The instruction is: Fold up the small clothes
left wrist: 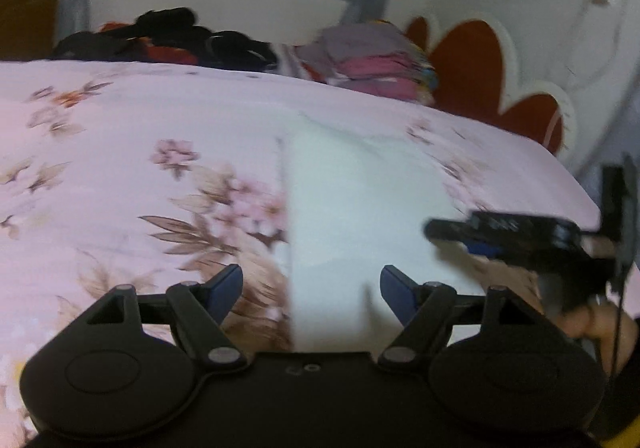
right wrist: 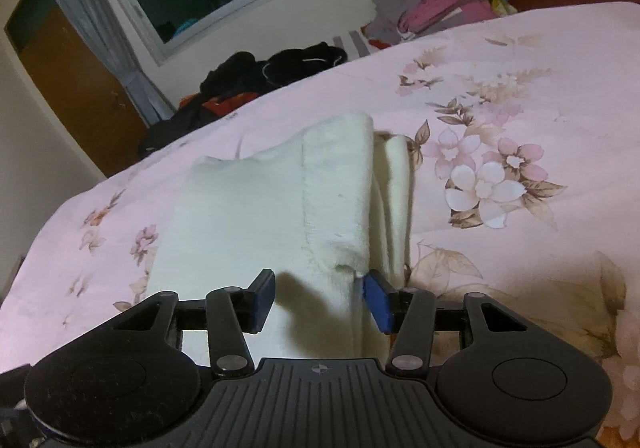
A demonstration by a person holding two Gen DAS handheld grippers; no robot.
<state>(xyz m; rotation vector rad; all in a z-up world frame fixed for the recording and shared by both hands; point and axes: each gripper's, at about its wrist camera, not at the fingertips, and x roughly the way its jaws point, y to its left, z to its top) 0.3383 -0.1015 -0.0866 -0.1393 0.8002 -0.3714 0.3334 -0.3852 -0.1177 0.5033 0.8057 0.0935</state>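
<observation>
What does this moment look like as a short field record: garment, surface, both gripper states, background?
garment: white fuzzy cloth, partly folded, lying flat
surface: pink floral bedsheet
left hand-held gripper: open, holding nothing, over the cloth's edge
right hand-held gripper: open, jaws either side of a fold, not clamped
background: stack of folded clothes; dark clothes heap
</observation>
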